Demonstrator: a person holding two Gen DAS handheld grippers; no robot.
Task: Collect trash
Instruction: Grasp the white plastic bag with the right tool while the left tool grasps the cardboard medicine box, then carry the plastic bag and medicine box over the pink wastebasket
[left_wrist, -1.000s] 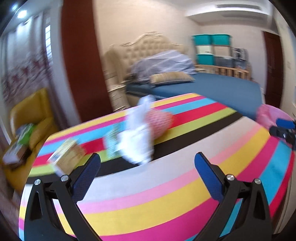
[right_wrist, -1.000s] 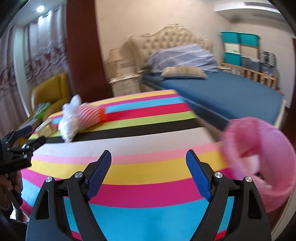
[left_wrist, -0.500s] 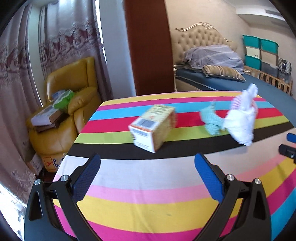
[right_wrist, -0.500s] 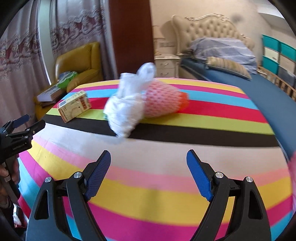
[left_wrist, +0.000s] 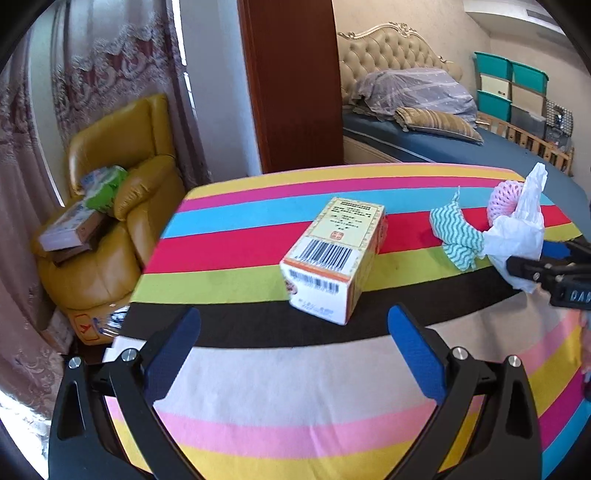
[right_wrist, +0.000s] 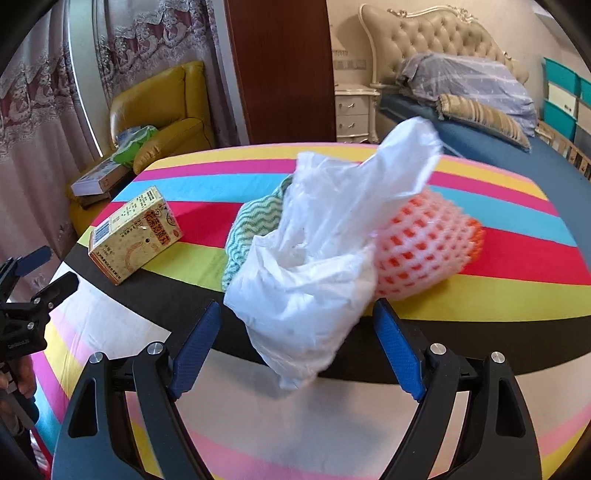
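Right gripper (right_wrist: 295, 343), jaws apart, brackets the white bag (right_wrist: 317, 258) at frame centre; left gripper (left_wrist: 291, 339), jaws apart, faces the carton (left_wrist: 334, 258), both lined up for pickup.

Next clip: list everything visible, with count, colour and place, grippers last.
box: 1, yellow-white, barcoded, on the table's left part
cloth: 1, teal-white zigzag, between box and bag
bag: 1, white plastic, crumpled, mid-table
foam net: 1, pink-orange, right of the bag, touching it
table: 1, multicolour striped cover
armchair: 1, yellow, left of table, packages on it
bed: 1, blue sheet, beige headboard, behind table
bins: several, teal and beige, stacked, far right
left gripper: black, blue pads, open, before the box
right gripper: same, open, bag's near end between its fingers
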